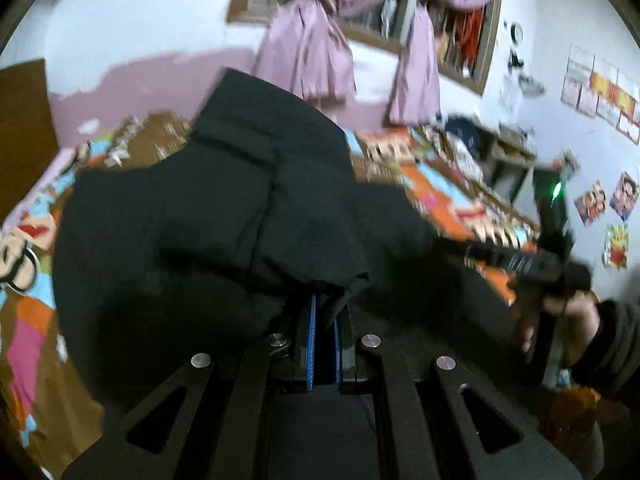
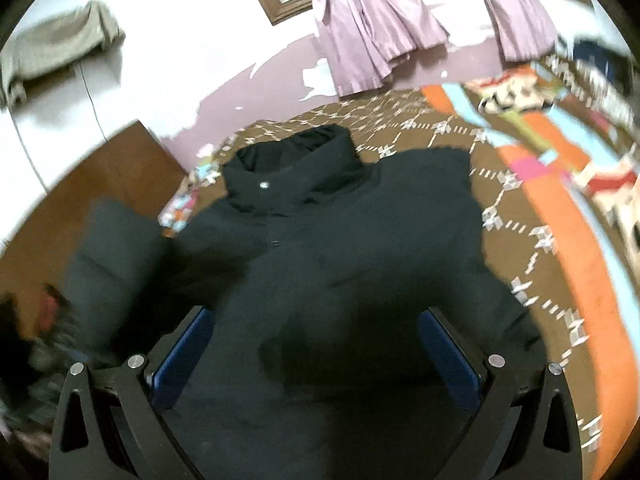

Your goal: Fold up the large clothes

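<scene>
Pinching black jacket (image 1: pixel 208 216) fold, L gripper (image 1: pixel 324 336) jaws closed; R gripper (image 2: pixel 316 356) jaws wide, empty; collar (image 2: pixel 296 160) only R view.

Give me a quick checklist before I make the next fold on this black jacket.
1. Left gripper clamped on the black puffer jacket: ok, fabric is pinched between its fingers.
2. Right gripper gripping fabric: not ok, open above the jacket.
3. Jacket front up, collar away from you: ok.
4. Jacket flat: not ok, the left side is bunched and lifted.
5. Jacket wholly on the bedspread: cannot tell, hem hidden.
</scene>
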The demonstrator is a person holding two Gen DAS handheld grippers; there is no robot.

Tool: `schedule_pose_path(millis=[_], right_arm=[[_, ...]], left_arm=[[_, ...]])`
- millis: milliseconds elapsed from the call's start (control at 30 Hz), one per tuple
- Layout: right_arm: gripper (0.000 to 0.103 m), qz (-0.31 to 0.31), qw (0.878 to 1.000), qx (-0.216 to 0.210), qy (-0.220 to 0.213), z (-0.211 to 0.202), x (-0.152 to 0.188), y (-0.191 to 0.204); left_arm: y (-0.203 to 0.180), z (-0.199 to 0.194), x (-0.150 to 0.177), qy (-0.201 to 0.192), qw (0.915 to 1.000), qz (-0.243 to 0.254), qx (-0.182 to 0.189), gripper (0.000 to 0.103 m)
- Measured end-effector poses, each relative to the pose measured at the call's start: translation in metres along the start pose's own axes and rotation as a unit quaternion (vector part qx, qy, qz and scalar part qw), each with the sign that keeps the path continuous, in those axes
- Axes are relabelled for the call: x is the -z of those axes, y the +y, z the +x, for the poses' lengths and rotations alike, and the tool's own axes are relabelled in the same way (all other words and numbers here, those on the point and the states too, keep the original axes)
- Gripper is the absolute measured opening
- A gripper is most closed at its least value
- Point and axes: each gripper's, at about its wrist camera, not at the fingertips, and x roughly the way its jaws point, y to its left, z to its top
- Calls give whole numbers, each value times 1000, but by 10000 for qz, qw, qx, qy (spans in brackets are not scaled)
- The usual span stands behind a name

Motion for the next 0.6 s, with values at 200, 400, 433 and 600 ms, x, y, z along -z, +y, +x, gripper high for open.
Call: schedule_pose_path(millis=[200, 400, 433, 600], right_arm=[[103, 716, 9909, -966, 612, 16, 6, -6], [103, 1392, 9735, -1480, 1052, 39, 24, -5], [103, 1464, 9716, -1516, 1075, 42, 25, -5], [103, 1840, 9621, -1664, 1134, 55, 26, -6]], left_arm=[[4, 32, 31, 654, 9977, -134, 150, 6], [5, 40, 41, 969, 9950, -130, 188, 12], [3, 40, 42, 953, 9950, -129, 278, 20], [9, 29, 57, 803, 9931, -288, 808, 55]])
